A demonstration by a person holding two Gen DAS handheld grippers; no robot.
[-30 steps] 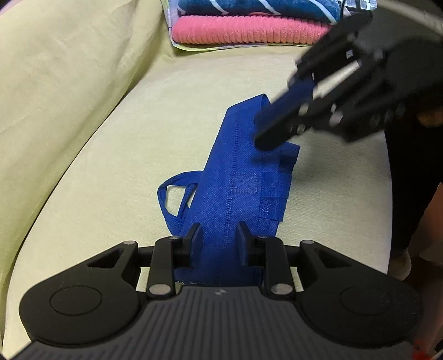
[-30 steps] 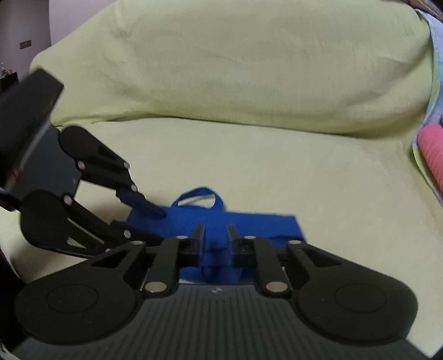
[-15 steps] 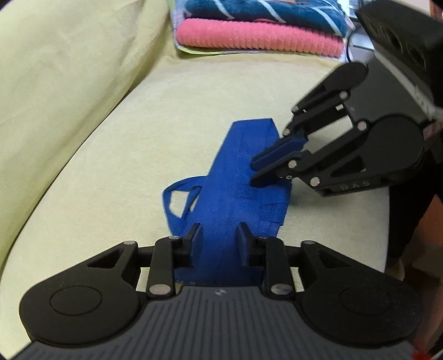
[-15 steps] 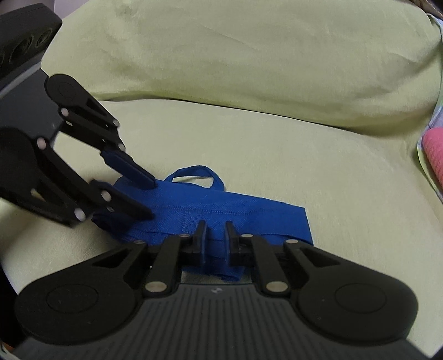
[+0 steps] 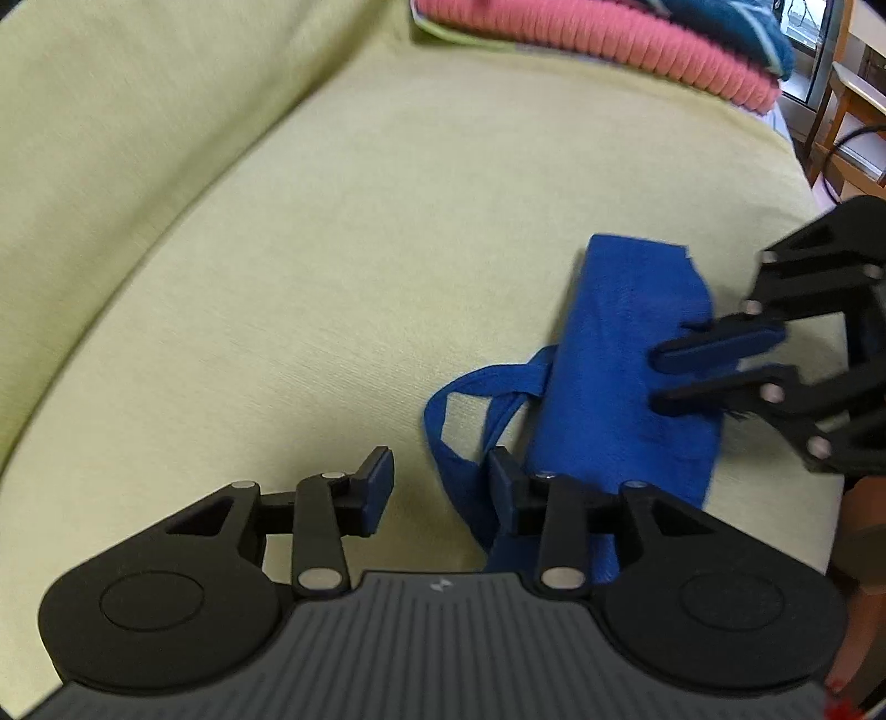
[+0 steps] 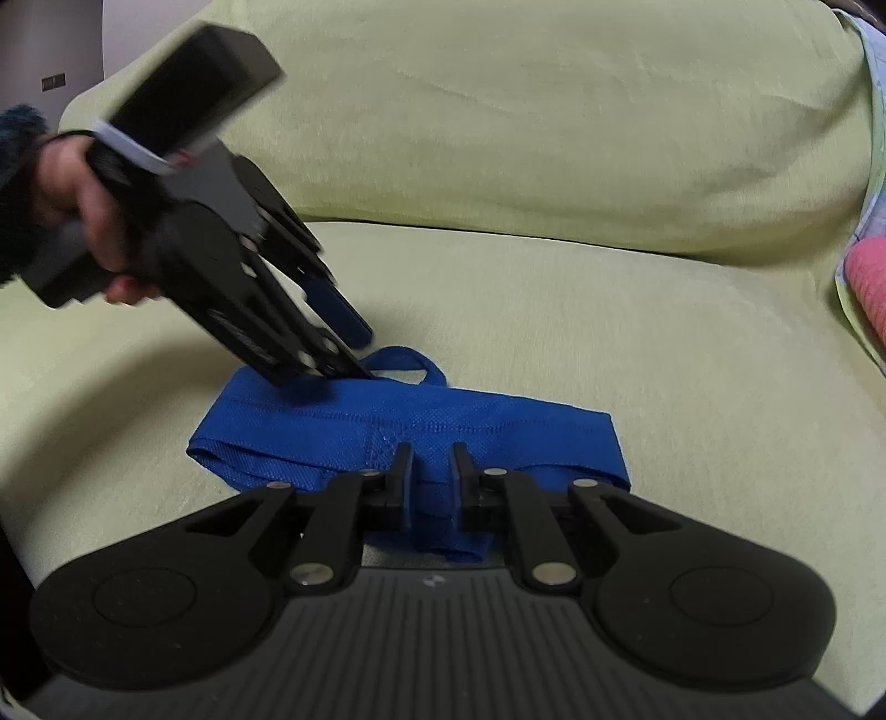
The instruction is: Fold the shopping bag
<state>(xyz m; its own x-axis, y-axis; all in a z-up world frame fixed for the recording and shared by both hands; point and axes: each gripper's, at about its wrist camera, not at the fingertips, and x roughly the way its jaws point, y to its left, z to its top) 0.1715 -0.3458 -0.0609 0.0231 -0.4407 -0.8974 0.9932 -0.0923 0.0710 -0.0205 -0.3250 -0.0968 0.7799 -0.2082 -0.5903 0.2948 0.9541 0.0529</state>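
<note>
Blue woven-fabric shopping bag (image 6: 421, 437), folded into a long narrow strip, lies flat on the seat of a yellow-green fabric sofa (image 6: 637, 343), near the seat's front edge. In the right wrist view the strip's long axis runs left-right, roughly parallel to the sofa backrest (image 6: 526, 122); its left end is a rounded open fold, its right end is squared off. In the left wrist view the same bag (image 5: 626, 365) runs lengthwise away from the camera, square end pointing toward the far armrest side. Blue strap handle loop (image 5: 470, 410) sticks out of the long side facing the backrest, flat on the cushion.

Right gripper (image 6: 429, 479): jaws close together with a narrow gap, straddling the near long edge of the strip around mid-length; can't tell whether the pads actually pinch the fabric. From the left wrist view it comes in from the right, one finger over and one under the bag edge.

Left gripper (image 5: 440, 493): jaws clearly apart, nothing clamped. Its right finger (image 5: 506, 487) sits at the handle loop near the bag's near end, the left finger over bare cushion. In the right wrist view it angles down steeply, tips at the strip's left part beside the handle, held by a person's hand (image 6: 83, 216) in a dark sleeve; motion-blurred.

Stacked folded towels, pink ribbed one (image 5: 598, 39) under a dark teal one (image 5: 736, 27), sit at the far end of the seat, well apart from the bag
</note>
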